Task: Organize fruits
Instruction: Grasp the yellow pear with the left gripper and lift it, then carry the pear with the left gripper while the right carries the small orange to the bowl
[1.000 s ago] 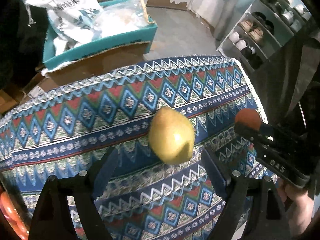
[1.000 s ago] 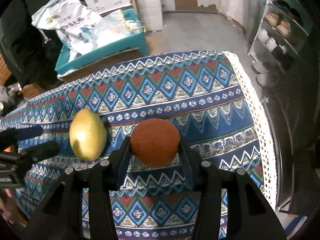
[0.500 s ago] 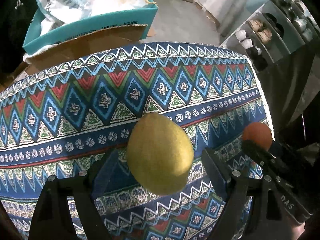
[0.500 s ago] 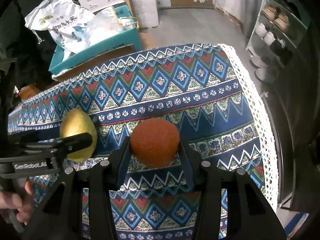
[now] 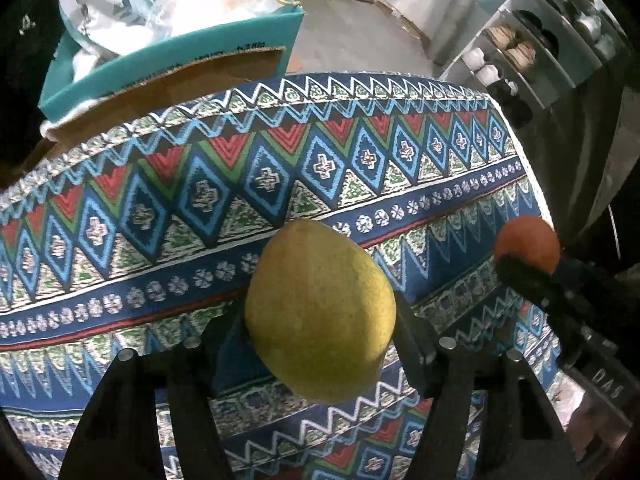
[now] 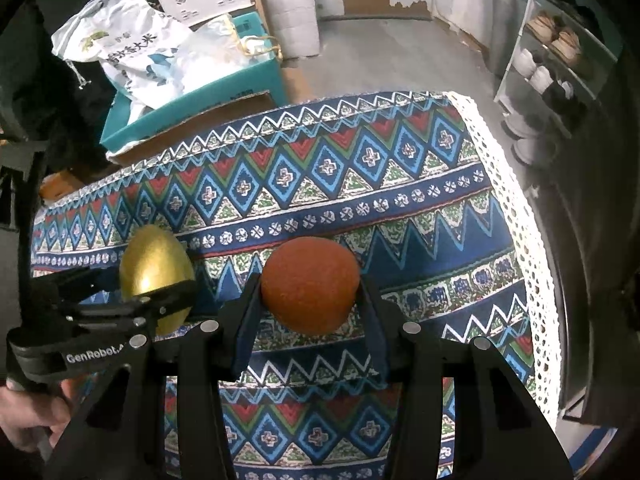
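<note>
Left wrist view: yellow-green mango, oval, smooth-skinned, sits between the fingers of the left claw, which is closed against its two flanks. Judged moderately heavy, firm but bruisable, skin likely slippery; best held across the widest middle, as now.

Right wrist view: orange, round, pebbled rind, clamped by the right claw at its equator. Judged lighter, firm, good friction.

Position: both fruits are over the patterned desk cloth; the mango is just left of the orange, whether either touches the cloth cannot be told.

Surroundings: beyond the cloth's far edge, a teal box with a printed sack; right of the cloth, a shoe rack. No fruit container visible. Nothing obstructs on the cloth; only the two claws crowd each other.
</note>
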The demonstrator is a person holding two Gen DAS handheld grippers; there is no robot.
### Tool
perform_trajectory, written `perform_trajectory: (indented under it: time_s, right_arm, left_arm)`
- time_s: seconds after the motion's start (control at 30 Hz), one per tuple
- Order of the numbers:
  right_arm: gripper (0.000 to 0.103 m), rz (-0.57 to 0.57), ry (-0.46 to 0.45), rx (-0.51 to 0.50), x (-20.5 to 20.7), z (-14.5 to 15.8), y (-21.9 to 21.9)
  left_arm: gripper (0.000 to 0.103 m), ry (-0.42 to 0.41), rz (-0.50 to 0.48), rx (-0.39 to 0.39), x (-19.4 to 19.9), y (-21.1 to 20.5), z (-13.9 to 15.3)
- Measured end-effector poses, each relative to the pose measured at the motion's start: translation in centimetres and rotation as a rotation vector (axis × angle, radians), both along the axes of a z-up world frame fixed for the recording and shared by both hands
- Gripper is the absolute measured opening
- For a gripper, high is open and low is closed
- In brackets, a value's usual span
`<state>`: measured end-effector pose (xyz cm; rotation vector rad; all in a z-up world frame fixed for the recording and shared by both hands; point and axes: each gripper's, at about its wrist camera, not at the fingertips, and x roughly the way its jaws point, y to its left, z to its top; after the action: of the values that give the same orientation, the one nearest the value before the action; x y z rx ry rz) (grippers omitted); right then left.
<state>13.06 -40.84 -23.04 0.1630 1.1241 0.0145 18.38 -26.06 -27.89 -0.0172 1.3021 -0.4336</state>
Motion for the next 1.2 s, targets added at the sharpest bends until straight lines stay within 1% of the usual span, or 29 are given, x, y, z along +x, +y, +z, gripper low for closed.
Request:
perform_trajectory:
  time_s: [0.27,0.53,0.7,0.97,1.2]
  right_arm:
    - [0.047,0.03,-0.039,-0.012,-0.2,1.9,1.2]
    - [0.047,0.074,-0.096,-0.014,-1.0,4.8,3.2]
    - [0.047,0.104,-0.134,-0.007,-1.7,6.8,4.6]
    - [0.047,0.143,-0.187,0.015,-2.9,9.8,6.5]
    - [0.047,0.188,-0.217,0.036,-3.8,11.8,8.7]
  left_arm:
    - [0.068,-0.072,-0.011,0.02,-1.1,1.6,2.4]
    - [0.068,-0.137,-0.021,0.034,-2.9,3.5,6.3]
    - [0.068,-0.174,-0.009,0.025,-4.1,5.2,8.9]
    - [0.068,-0.21,0.003,0.019,-5.8,7.3,11.7]
    - [0.068,-0.236,0.023,-0.012,-7.6,9.9,14.3]
